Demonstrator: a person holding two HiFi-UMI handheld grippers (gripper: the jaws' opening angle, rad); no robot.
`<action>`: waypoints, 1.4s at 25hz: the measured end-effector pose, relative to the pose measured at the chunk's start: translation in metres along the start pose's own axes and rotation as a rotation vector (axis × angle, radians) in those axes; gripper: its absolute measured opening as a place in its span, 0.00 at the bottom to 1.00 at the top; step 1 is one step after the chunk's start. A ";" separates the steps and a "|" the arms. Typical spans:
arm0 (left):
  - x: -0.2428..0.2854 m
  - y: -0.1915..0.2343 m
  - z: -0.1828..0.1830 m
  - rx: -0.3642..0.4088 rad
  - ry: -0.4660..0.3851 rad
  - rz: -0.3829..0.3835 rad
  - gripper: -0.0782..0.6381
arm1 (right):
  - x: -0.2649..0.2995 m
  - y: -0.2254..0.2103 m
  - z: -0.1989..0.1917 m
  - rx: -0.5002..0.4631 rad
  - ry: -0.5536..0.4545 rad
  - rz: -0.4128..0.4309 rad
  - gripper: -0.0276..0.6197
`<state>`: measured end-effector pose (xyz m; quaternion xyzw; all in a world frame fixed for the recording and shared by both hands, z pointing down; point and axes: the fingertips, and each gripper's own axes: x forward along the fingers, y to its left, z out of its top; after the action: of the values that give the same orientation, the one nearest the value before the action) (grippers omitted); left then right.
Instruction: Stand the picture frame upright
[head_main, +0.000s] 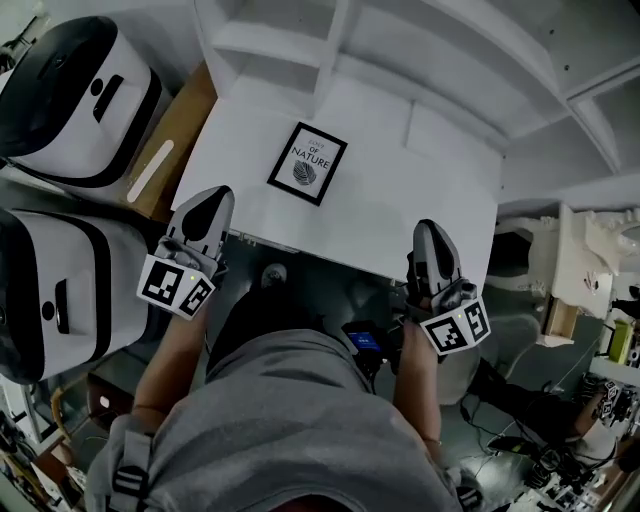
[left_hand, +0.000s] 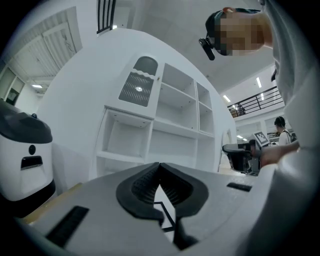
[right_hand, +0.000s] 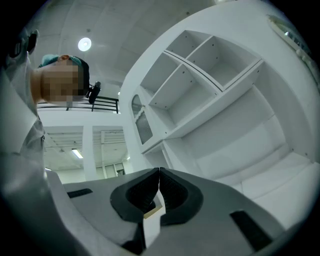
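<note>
A black-framed picture (head_main: 307, 163) with a white print lies flat on the white table (head_main: 400, 200), tilted a little, near the middle. My left gripper (head_main: 215, 197) hovers at the table's near left edge, below and left of the frame, jaws shut and empty. My right gripper (head_main: 427, 230) hangs at the near right edge, well to the right of the frame, shut and empty too. In the left gripper view the closed gripper (left_hand: 159, 165) points at white shelves, and a corner of the frame (left_hand: 165, 212) shows through the gap below the tips. The right gripper (right_hand: 159, 170) also faces shelves.
White shelving (head_main: 400, 50) rises behind the table. Two white-and-black machines (head_main: 70, 100) stand at the left beside a brown cardboard box (head_main: 175, 130). Clutter and cables (head_main: 560, 420) lie on the floor at the right. The person's grey-clad torso (head_main: 290, 420) fills the near side.
</note>
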<state>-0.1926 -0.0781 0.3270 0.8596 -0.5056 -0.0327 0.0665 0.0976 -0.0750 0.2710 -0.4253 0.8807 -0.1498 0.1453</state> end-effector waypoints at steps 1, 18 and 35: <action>0.008 0.004 -0.001 0.010 0.003 -0.016 0.12 | 0.004 -0.002 -0.001 -0.001 -0.004 -0.013 0.08; 0.070 0.053 -0.023 -0.026 -0.004 -0.164 0.12 | 0.056 -0.029 -0.019 -0.013 0.016 -0.120 0.08; 0.104 0.039 -0.032 0.007 0.046 -0.086 0.12 | 0.078 -0.064 0.005 -0.033 0.006 -0.042 0.08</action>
<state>-0.1715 -0.1847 0.3654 0.8814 -0.4665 -0.0140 0.0734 0.0986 -0.1754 0.2812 -0.4456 0.8743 -0.1395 0.1324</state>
